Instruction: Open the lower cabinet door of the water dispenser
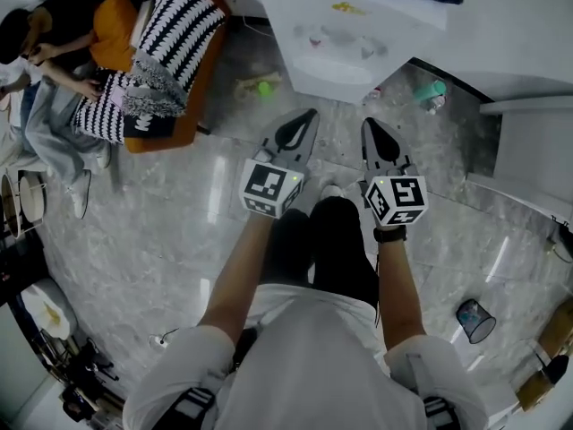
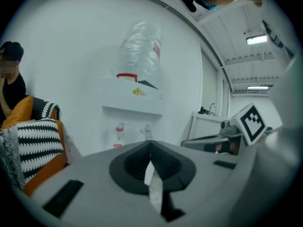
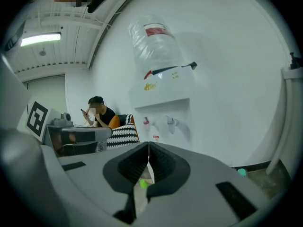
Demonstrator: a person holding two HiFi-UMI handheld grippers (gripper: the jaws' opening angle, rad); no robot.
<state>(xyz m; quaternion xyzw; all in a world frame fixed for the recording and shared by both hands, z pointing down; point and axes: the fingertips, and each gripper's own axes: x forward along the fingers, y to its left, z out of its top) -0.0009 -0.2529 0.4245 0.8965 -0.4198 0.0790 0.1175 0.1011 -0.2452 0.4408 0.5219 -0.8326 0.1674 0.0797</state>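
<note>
The white water dispenser (image 1: 354,30) stands straight ahead, seen from above in the head view. In the left gripper view the dispenser (image 2: 135,112) carries a clear bottle (image 2: 139,51) on top and two taps (image 2: 120,129) in a recess. Its lower cabinet door is hidden behind the gripper bodies. My left gripper (image 1: 309,115) and right gripper (image 1: 369,124) are held side by side, pointing at the dispenser and short of it. Both are shut with nothing between the jaws, as the left gripper (image 2: 150,144) and right gripper (image 3: 149,144) show close up. The right gripper view shows the dispenser (image 3: 165,93) too.
An orange sofa (image 1: 183,88) with striped cushions stands at the left, and a person (image 1: 49,70) sits beside it. On the floor lie a green ball (image 1: 264,87), a teal bottle (image 1: 432,92) and a mesh cup (image 1: 474,319). A white counter (image 1: 528,141) stands at the right.
</note>
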